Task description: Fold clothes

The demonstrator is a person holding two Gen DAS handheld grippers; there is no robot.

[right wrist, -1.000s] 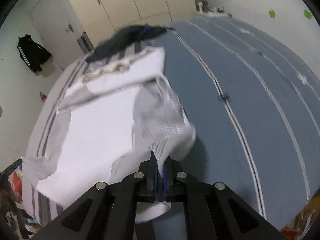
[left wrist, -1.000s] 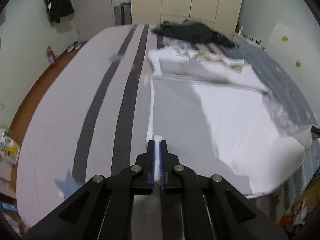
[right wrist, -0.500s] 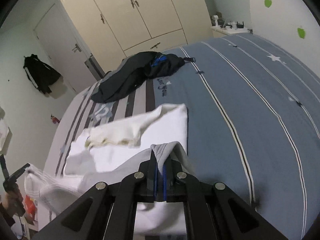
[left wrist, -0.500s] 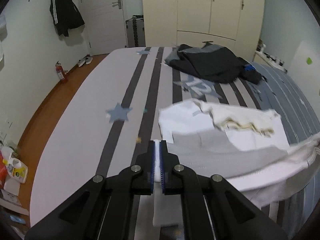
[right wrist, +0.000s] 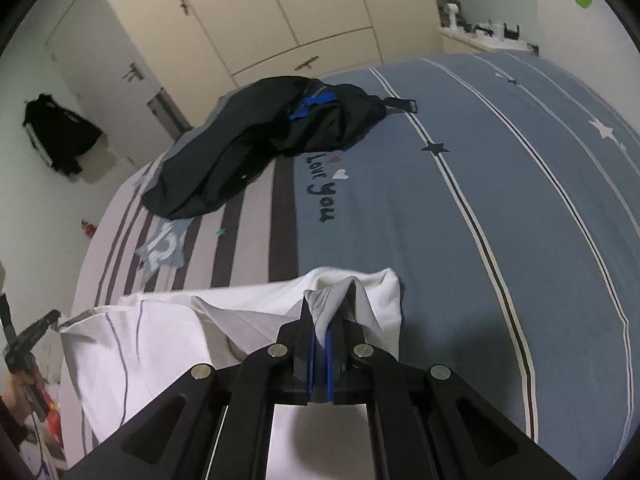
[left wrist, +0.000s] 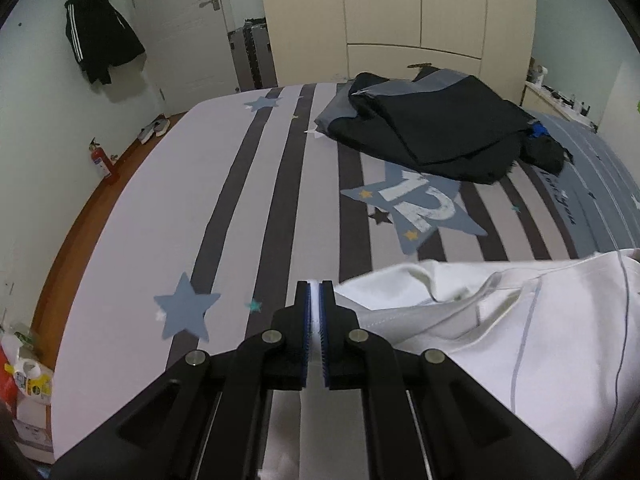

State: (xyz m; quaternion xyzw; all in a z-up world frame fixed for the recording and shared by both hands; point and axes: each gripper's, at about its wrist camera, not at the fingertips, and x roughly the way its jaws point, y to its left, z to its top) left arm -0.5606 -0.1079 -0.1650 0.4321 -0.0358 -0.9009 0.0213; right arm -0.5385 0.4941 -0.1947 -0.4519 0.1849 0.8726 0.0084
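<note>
A heap of dark black-and-grey clothing (left wrist: 432, 136) lies on the far part of the bed, well apart from both grippers, with a black bag showing a blue patch (right wrist: 320, 120) just beside it. Nothing lies between that heap and the white garment with thin grey lines (left wrist: 520, 320), which hangs and rests at the near edge of the bed.

The left gripper (left wrist: 315, 312) is clamped on 1 edge of that garment, white cloth showing between its blue pads. The right gripper (right wrist: 320, 336) is closed on a bunched grey-white corner of the same garment, the cloth peaking up from its jaws. In the right wrist view the left gripper appears small at the left edge, held in a person's hand (right wrist: 20, 388).

The bed is covered by a sheet (left wrist: 200, 200) in pale grey with dark stripes, blue stars and a large star numbered 12, turning to blue with thin white-and-dark lines on the right side. Behind stand cream wardrobe doors (left wrist: 400, 8), a white door (left wrist: 192, 20), a black jacket with white stripes hung on the wall (left wrist: 100, 44), a grey suitcase (left wrist: 252, 56) and a red fire extinguisher on the wooden floor (left wrist: 102, 160).
</note>
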